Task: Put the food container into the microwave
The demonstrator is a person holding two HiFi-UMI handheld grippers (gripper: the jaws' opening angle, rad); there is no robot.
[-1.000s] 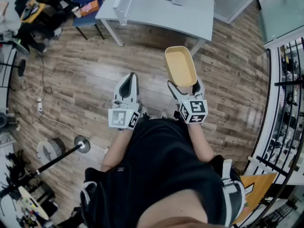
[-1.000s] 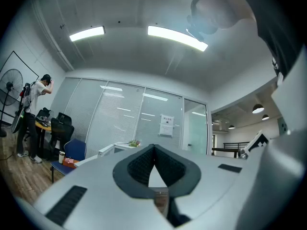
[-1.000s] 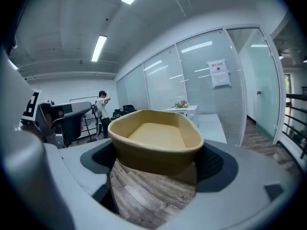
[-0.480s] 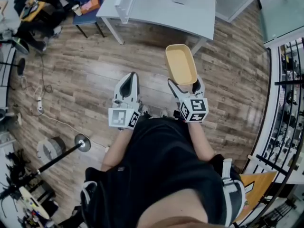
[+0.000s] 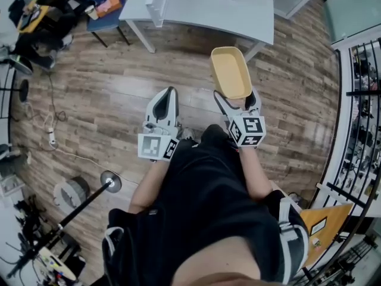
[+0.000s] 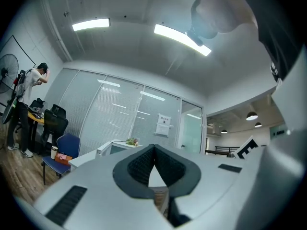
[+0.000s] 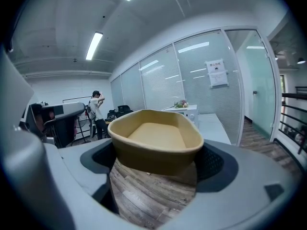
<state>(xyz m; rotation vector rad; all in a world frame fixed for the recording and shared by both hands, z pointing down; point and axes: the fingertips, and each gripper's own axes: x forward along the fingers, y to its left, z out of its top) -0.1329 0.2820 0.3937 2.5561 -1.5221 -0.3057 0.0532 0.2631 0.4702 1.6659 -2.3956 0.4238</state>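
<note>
Food container (image 5: 229, 71) over wood floor (image 5: 107, 94)

We see the food container (image 5: 230, 71) as a tan, matt, smooth shell; plastic or pressed pulp, we cannot tell. The right hand-held gripper (image 5: 237, 102) and left hand-held gripper (image 5: 169, 95) have grey matt plastic bodies and black, finely dimpled pads (image 7: 217, 163). The floor (image 5: 113, 94) is wood plank with a soft sheen. The tabletop (image 5: 238, 14) looks white, smooth and matt.
</note>
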